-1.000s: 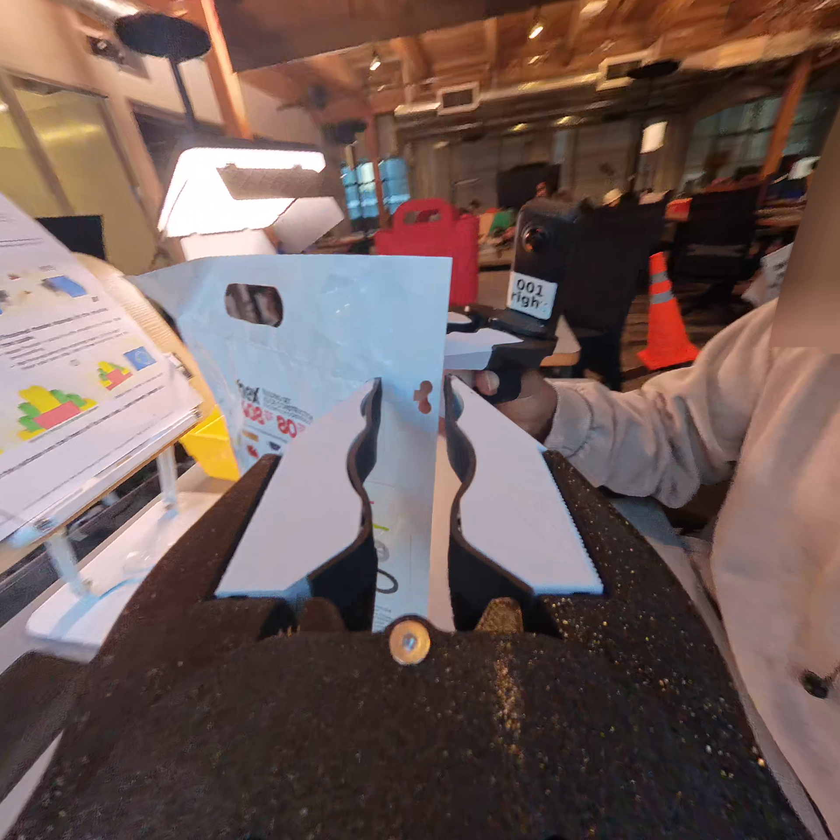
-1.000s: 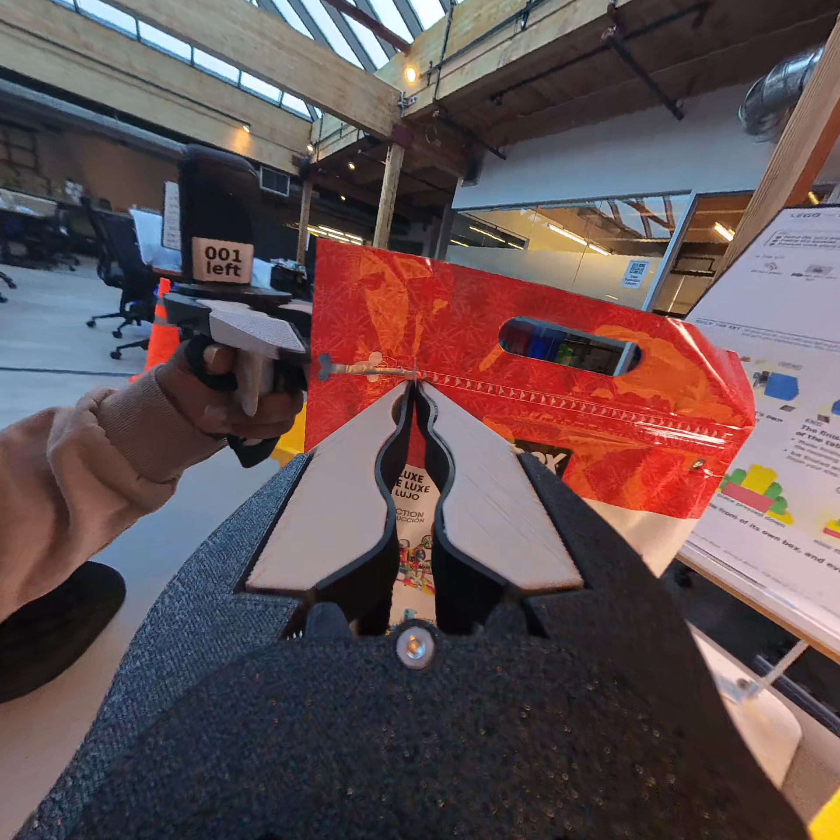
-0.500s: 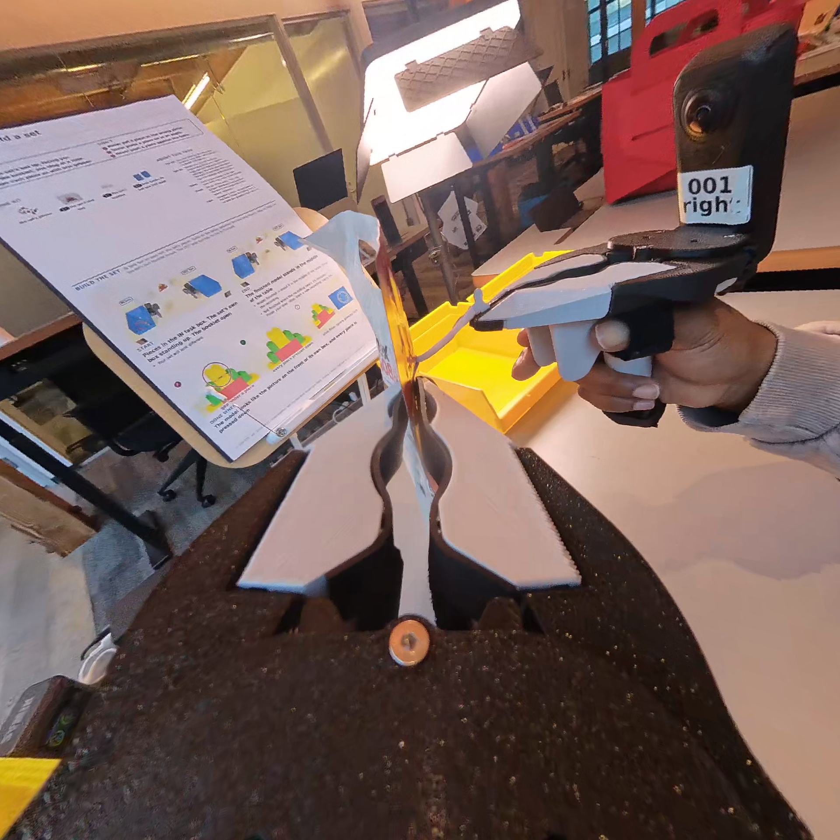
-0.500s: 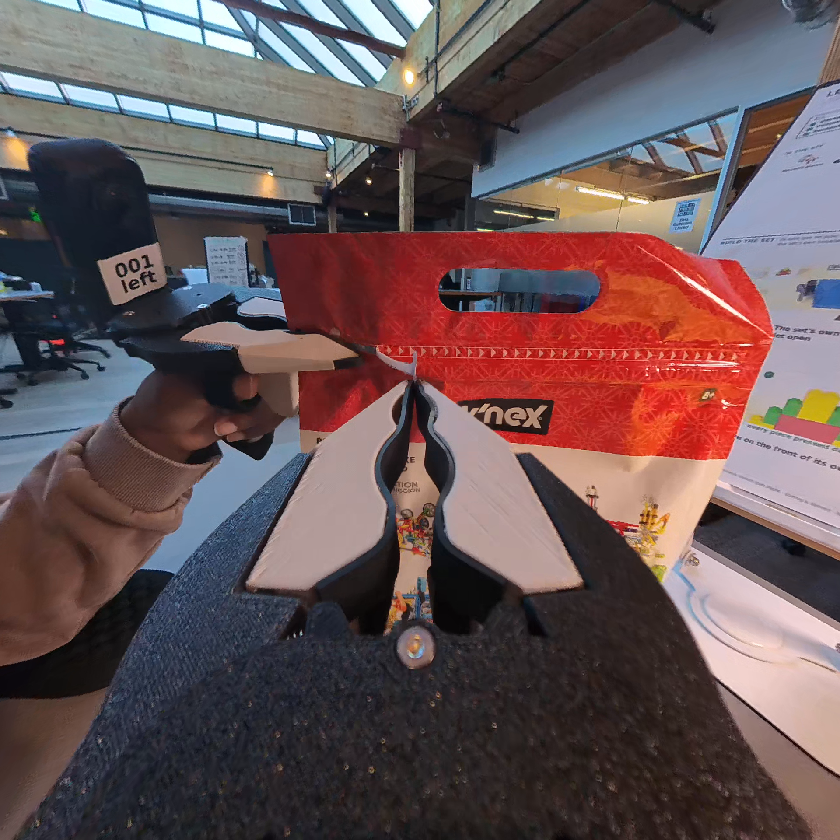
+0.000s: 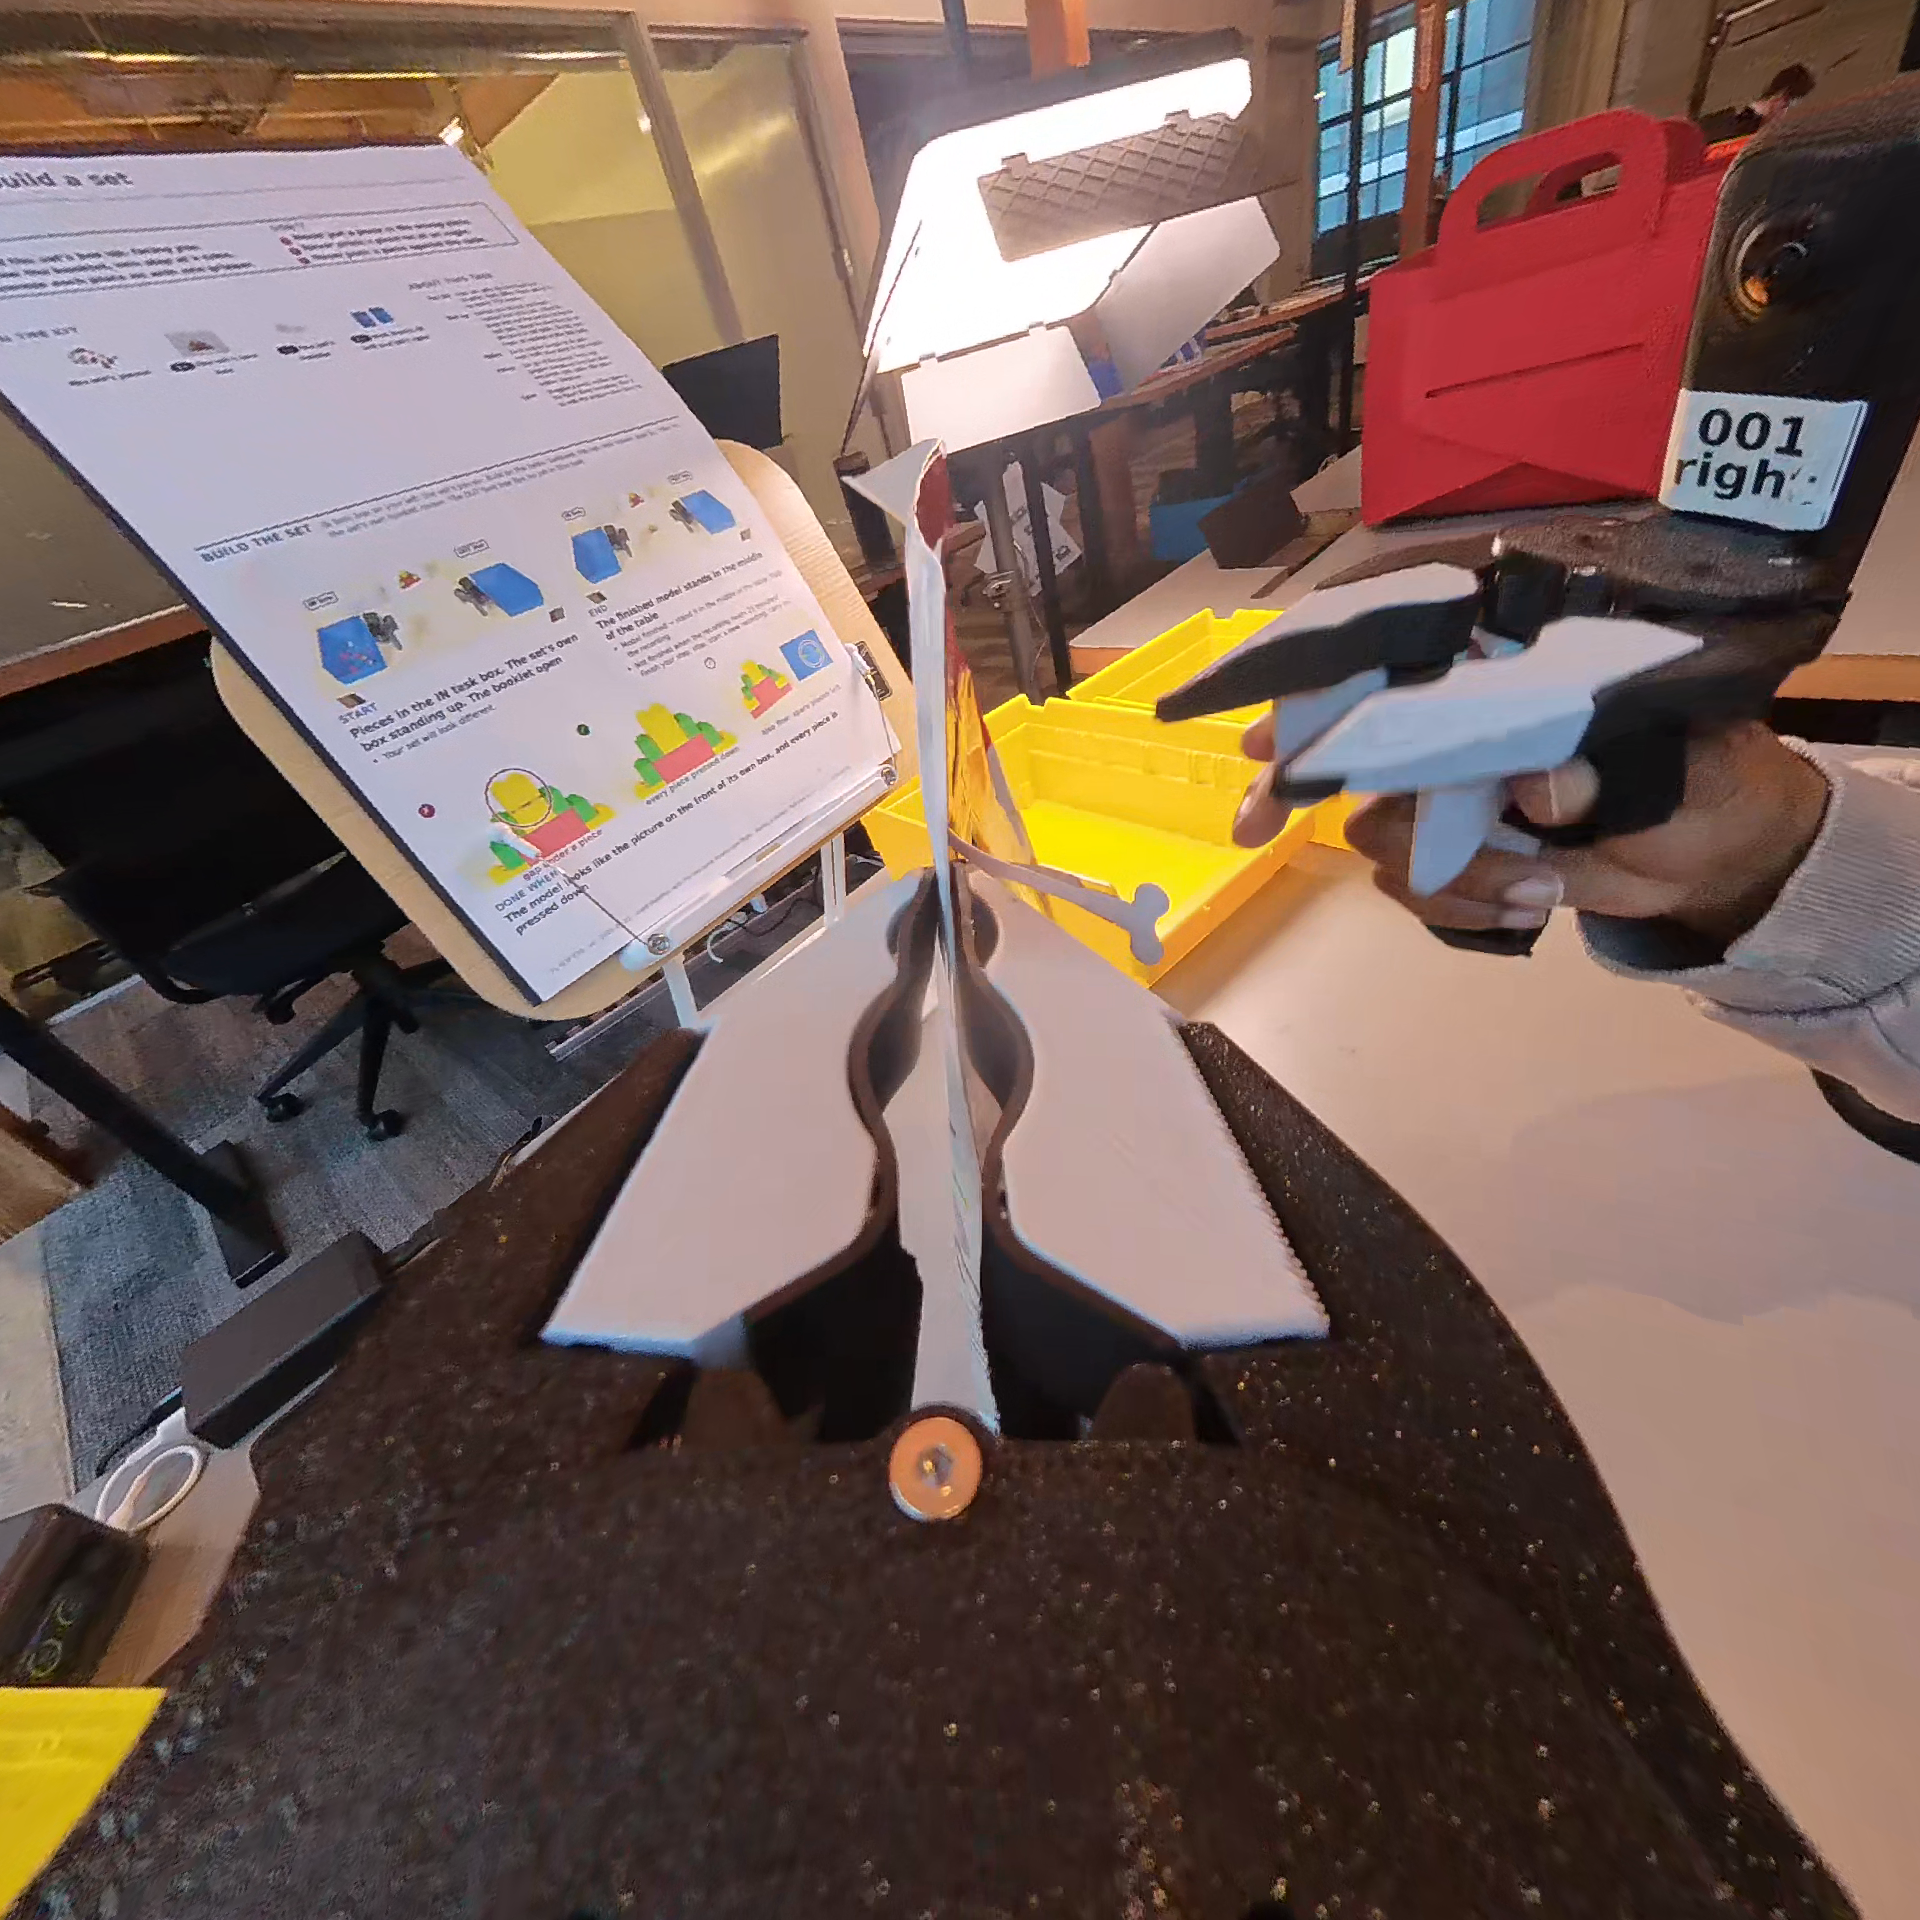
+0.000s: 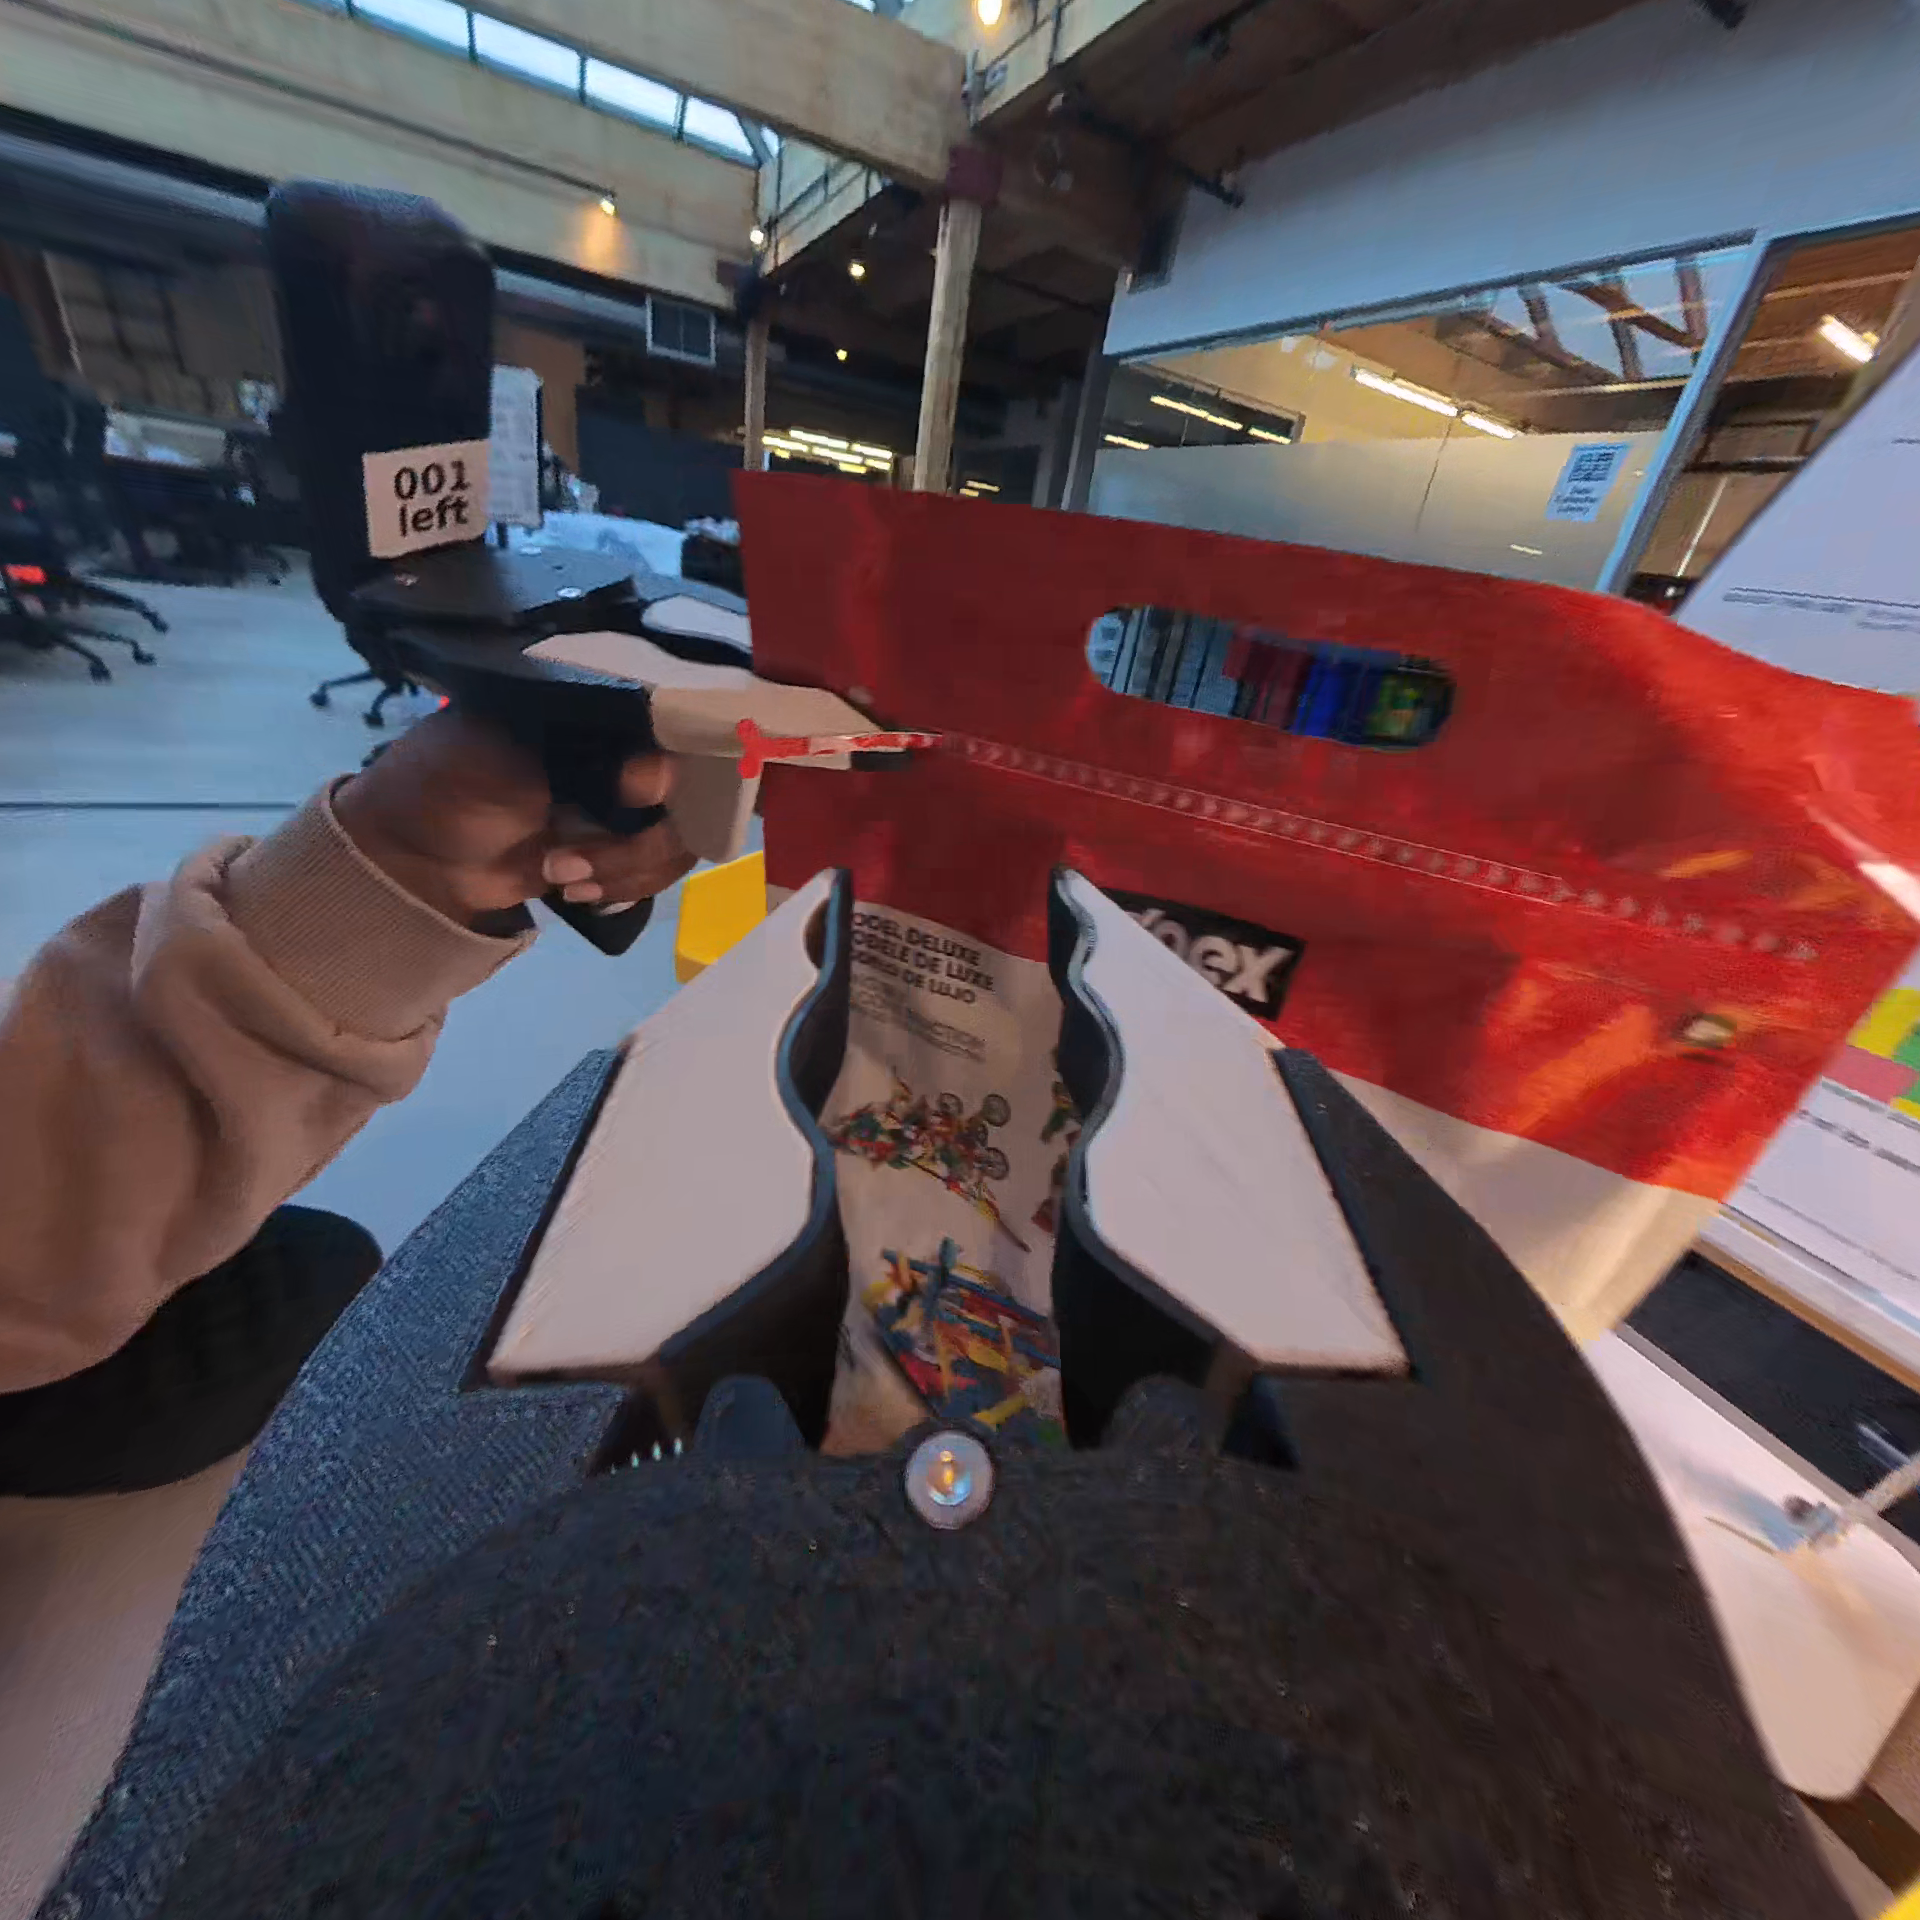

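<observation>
A red and white plastic bag with a cut-out handle [image 6: 1351,883] hangs in the air. In the left wrist view it shows edge-on [image 5: 940,727]. My left gripper [image 5: 945,894] is shut on the bag's side edge, and it also shows in the right wrist view [image 6: 873,727]. A thin tear strip with a bone-shaped tab [image 5: 1143,920] dangles loose from that edge; it also shows in the right wrist view [image 6: 821,743]. My right gripper [image 6: 948,894] is open and empty, just in front of the bag's lower face. It shows in the left wrist view [image 5: 1236,743], right of the bag.
An instruction board on a stand [image 5: 416,571] leans behind the bag on the left. Yellow trays [image 5: 1122,821] sit on the white table [image 5: 1558,1195]. A red carry box [image 5: 1538,343] and a light panel [image 5: 1070,239] stand farther back. Left tips to right tips: about 7 centimetres.
My right gripper has let go of the tear strip tab, opened and drawn back. The strip now hangs loose. My left gripper has kept its hold and the bag has tilted.
</observation>
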A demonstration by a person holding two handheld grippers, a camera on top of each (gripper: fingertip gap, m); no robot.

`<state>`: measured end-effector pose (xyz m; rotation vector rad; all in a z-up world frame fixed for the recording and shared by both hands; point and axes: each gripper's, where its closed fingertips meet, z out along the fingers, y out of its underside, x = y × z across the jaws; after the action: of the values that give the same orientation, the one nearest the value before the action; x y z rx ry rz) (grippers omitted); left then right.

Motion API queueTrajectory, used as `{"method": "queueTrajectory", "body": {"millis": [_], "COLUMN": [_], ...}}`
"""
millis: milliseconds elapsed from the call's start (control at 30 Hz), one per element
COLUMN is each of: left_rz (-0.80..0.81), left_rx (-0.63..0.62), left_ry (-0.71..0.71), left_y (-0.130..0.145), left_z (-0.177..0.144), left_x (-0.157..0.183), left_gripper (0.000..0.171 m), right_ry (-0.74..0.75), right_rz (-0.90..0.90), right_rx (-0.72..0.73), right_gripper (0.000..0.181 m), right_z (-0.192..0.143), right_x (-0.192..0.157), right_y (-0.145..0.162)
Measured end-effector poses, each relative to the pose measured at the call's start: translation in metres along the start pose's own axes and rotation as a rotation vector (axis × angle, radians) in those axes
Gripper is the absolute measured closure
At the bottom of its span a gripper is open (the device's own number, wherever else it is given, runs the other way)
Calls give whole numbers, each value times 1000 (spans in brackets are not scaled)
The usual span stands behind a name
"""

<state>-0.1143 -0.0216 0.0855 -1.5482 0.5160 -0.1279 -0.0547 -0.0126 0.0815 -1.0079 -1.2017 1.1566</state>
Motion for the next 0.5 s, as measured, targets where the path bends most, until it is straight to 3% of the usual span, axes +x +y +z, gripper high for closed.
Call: {"method": "queueTrajectory", "body": {"millis": [100,167,500], "left_rz": [20,54,94], "left_rx": [4,-6,-19], "left_ry": [-8,-32,-50], "left_y": [-2,-4,-7], "left_z": [3,5,11], "left_x": [6,9,21], "left_gripper": [171,171,171], "right_ry": [-41,-3,136], "right_rz": [-29,-44,-44], "right_rx": [-22,-5,46], "right_gripper": [130,130,176], "right_z": [23,32,29], "right_x": [-34,-42,-29], "right_y": [4,-1,-16]}}
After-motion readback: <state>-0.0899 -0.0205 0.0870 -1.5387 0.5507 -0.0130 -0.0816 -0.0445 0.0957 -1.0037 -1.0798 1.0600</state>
